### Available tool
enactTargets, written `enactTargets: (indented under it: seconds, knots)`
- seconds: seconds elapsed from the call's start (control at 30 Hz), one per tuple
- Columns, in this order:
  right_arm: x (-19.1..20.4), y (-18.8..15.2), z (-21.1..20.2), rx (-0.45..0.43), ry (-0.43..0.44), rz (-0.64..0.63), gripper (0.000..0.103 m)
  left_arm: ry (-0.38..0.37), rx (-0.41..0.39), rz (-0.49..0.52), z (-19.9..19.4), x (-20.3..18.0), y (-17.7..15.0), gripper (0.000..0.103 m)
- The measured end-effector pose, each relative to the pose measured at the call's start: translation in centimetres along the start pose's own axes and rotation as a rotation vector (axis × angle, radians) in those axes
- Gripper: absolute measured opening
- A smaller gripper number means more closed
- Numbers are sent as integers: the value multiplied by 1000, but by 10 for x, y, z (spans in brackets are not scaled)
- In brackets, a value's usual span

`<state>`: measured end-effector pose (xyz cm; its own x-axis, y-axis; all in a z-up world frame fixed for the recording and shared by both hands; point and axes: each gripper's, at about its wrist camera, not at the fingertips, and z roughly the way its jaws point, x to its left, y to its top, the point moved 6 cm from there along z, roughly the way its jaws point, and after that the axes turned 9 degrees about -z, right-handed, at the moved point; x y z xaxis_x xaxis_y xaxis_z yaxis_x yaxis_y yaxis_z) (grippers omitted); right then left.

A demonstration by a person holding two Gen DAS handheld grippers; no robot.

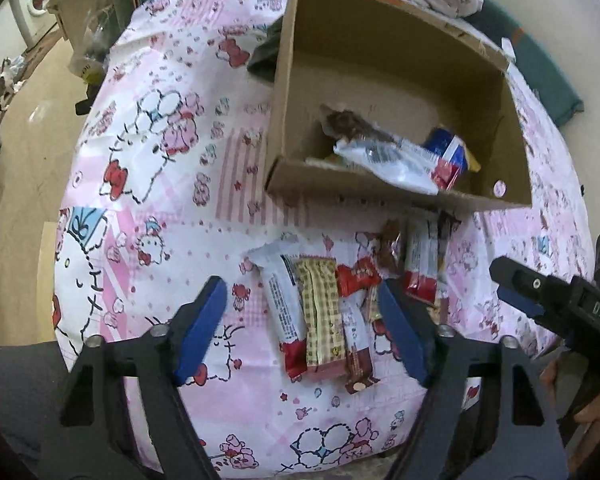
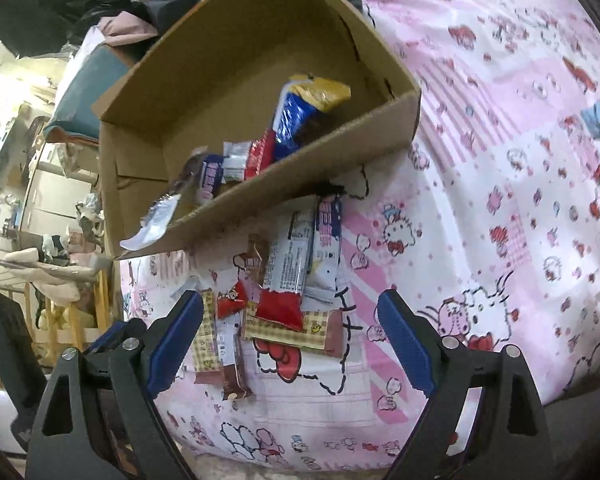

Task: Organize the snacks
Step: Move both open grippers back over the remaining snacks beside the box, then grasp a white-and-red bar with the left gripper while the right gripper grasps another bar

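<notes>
A cardboard box (image 1: 400,80) sits in the upper middle of the left view on a pink cartoon cloth (image 1: 172,168), with lots of bare cloth on its left side. Inside the box lie a few snacks: a white wrapper (image 1: 392,160) that pokes over the front wall and a blue and yellow pack (image 2: 304,108). Just in front of the box, low in the middle of both views, a bunch of snack bars (image 1: 324,312) lies flat on the cloth, some on top of others. The left gripper (image 1: 304,324) hangs over the bars with its blue fingers (image 1: 200,324) spread wide and holding nothing. The right gripper (image 2: 292,340) is wide apart too, over the same bars. In the left view the right gripper comes in at the right edge, partly cut off. The far end of the bars is hidden under the box's front wall, and the wrapper words are too blurry to read
</notes>
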<state>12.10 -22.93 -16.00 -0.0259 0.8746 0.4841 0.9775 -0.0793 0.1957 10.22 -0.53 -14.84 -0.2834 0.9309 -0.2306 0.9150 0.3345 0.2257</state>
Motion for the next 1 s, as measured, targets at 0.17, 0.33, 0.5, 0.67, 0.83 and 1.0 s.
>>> enactTargets:
  seconds: [0.17,0.33,0.5,0.67,0.83,1.0]
  knots:
    - [-2,2,5,11,5,22,91,11,29,-25,10,6,-2,56]
    - [-2,2,13,33,20,46,91,4,63,-46,19,9,-4,53]
    - [-3,4,15,35,22,61,91,-15,85,-68,25,7,-5,53]
    - [-8,6,17,40,36,85,91,-2,51,-134,20,20,4,40]
    - [-9,8,16,39,42,89,91,-8,93,-147,32,24,2,39]
    - [-9,9,17,41,47,96,91,67,120,-186,47,38,1,34]
